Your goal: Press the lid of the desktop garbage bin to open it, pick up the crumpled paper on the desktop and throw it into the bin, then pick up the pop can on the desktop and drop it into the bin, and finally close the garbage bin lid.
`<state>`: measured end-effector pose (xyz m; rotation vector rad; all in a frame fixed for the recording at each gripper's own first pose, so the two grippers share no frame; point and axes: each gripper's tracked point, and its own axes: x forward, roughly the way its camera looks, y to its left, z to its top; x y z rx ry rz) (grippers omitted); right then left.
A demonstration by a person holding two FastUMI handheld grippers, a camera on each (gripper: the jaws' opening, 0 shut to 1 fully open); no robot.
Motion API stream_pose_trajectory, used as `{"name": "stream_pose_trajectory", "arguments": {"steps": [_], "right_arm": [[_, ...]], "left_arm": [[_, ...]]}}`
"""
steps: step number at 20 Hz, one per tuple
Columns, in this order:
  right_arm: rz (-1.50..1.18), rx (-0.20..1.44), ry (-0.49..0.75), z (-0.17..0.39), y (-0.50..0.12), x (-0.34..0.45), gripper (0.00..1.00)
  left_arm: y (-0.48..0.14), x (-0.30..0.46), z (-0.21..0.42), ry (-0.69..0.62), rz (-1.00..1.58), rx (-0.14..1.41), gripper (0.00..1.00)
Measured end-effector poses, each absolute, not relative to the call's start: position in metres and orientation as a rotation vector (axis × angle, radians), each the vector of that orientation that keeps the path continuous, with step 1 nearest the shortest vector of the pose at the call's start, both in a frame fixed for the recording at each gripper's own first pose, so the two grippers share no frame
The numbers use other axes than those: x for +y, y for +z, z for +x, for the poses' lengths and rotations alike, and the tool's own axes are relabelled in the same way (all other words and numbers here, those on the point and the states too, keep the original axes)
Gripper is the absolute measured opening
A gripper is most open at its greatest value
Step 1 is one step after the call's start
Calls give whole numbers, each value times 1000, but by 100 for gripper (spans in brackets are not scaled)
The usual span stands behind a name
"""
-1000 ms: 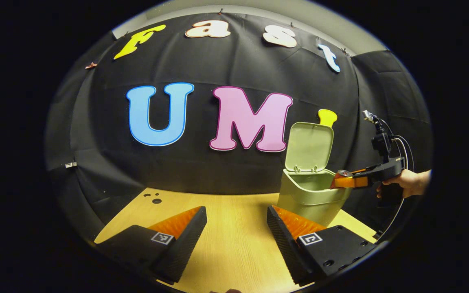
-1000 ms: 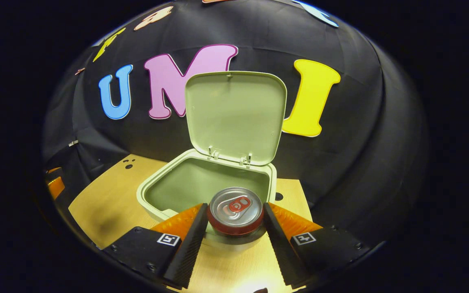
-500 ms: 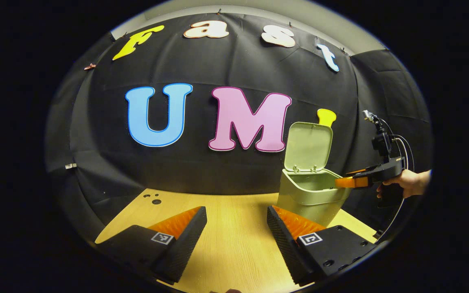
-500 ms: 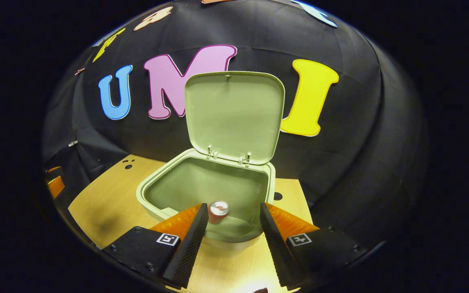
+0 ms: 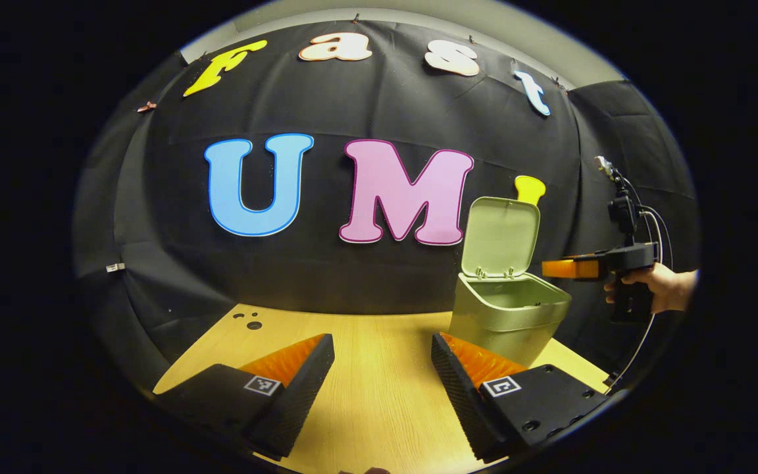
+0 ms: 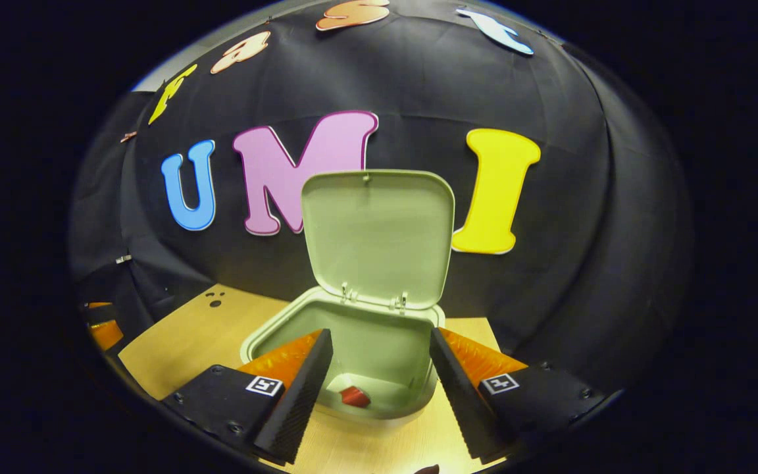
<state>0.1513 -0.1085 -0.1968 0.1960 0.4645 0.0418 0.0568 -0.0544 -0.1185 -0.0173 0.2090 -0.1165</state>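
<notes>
Wooden table (image 5: 379, 388) carries open green bin (image 5: 507, 322).

The right tongs (image 6: 379, 378) are hanging spread and empty over the near rim of the garbage bin (image 6: 267, 334), whose lid (image 6: 379, 237) is standing upright; the pop can (image 6: 354, 396) is lying inside the bin.

Pop can (image 6: 354, 396) lies inside the bin (image 6: 412, 408), lid (image 6: 378, 238) upright behind.
</notes>
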Motion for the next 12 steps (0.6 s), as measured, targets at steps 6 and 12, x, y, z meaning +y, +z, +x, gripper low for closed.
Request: {"name": "stream_pose_trajectory", "arguments": {"steps": [6,12], "right_arm": [[122,302,39,193,-141,-121,98],[188,227,11,225,-115,-130,97]], "left_arm": [[-119,-58,63,-120,-23,208,95],[-123,-63,70,-120,-31,216,95]]}}
